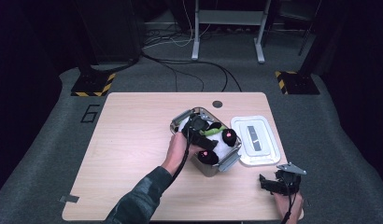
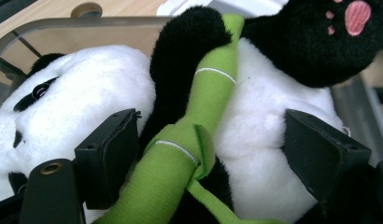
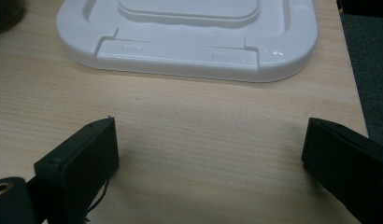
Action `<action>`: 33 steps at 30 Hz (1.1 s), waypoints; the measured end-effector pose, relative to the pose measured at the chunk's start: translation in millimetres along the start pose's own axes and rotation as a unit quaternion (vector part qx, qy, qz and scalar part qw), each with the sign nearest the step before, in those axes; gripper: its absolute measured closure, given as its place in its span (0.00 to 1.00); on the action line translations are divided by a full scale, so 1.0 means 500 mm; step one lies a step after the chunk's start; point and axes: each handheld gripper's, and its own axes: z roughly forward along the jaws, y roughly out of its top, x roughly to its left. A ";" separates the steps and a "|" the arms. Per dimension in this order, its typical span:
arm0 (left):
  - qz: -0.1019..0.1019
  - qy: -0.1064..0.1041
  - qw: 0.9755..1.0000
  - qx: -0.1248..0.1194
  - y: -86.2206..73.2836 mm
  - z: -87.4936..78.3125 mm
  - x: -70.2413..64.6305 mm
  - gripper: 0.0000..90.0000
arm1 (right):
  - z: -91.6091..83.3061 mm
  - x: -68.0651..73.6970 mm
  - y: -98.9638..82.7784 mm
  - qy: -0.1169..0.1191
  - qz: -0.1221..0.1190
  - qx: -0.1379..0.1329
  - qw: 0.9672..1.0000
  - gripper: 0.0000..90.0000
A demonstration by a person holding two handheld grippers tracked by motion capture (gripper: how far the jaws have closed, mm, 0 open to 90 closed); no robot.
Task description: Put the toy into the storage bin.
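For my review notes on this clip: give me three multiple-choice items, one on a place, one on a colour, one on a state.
1. Where does the white lid lie?
A. On the table beside the box
B. On the box
C. On the floor

2. What colour is the plush stalk on the panda?
A. Red
B. Green
C. Blue

3. How do the right gripper jaws stand?
A. Shut on the lid
B. Shut on the panda
C. Open over bare table

Answers: 1 A, the lid rests on the wood beside the clear box. 2 B, the stalk is bright green. 3 C, the jaws stand wide, nothing between them.

One plush panda (image 1: 216, 140), one clear box (image 1: 206, 165), one white lid (image 1: 269, 156), two tools, one table (image 1: 133, 140).
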 end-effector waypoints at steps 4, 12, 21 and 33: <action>0.014 0.015 1.000 0.015 0.000 0.015 -0.013 0.22 | 0.000 0.000 0.000 0.000 0.000 0.000 1.000 0.04; 0.041 0.039 0.997 0.057 0.000 0.061 -0.039 0.22 | 0.000 0.000 0.000 0.000 0.000 0.000 1.000 0.04; 0.009 -0.005 1.000 -0.024 -0.007 -0.009 -0.021 0.19 | 0.000 0.000 0.000 0.001 0.000 0.000 1.000 0.04; -0.018 0.019 0.997 -0.077 -0.075 -0.119 0.025 0.17 | 0.000 0.001 0.000 0.001 0.000 0.000 1.000 0.04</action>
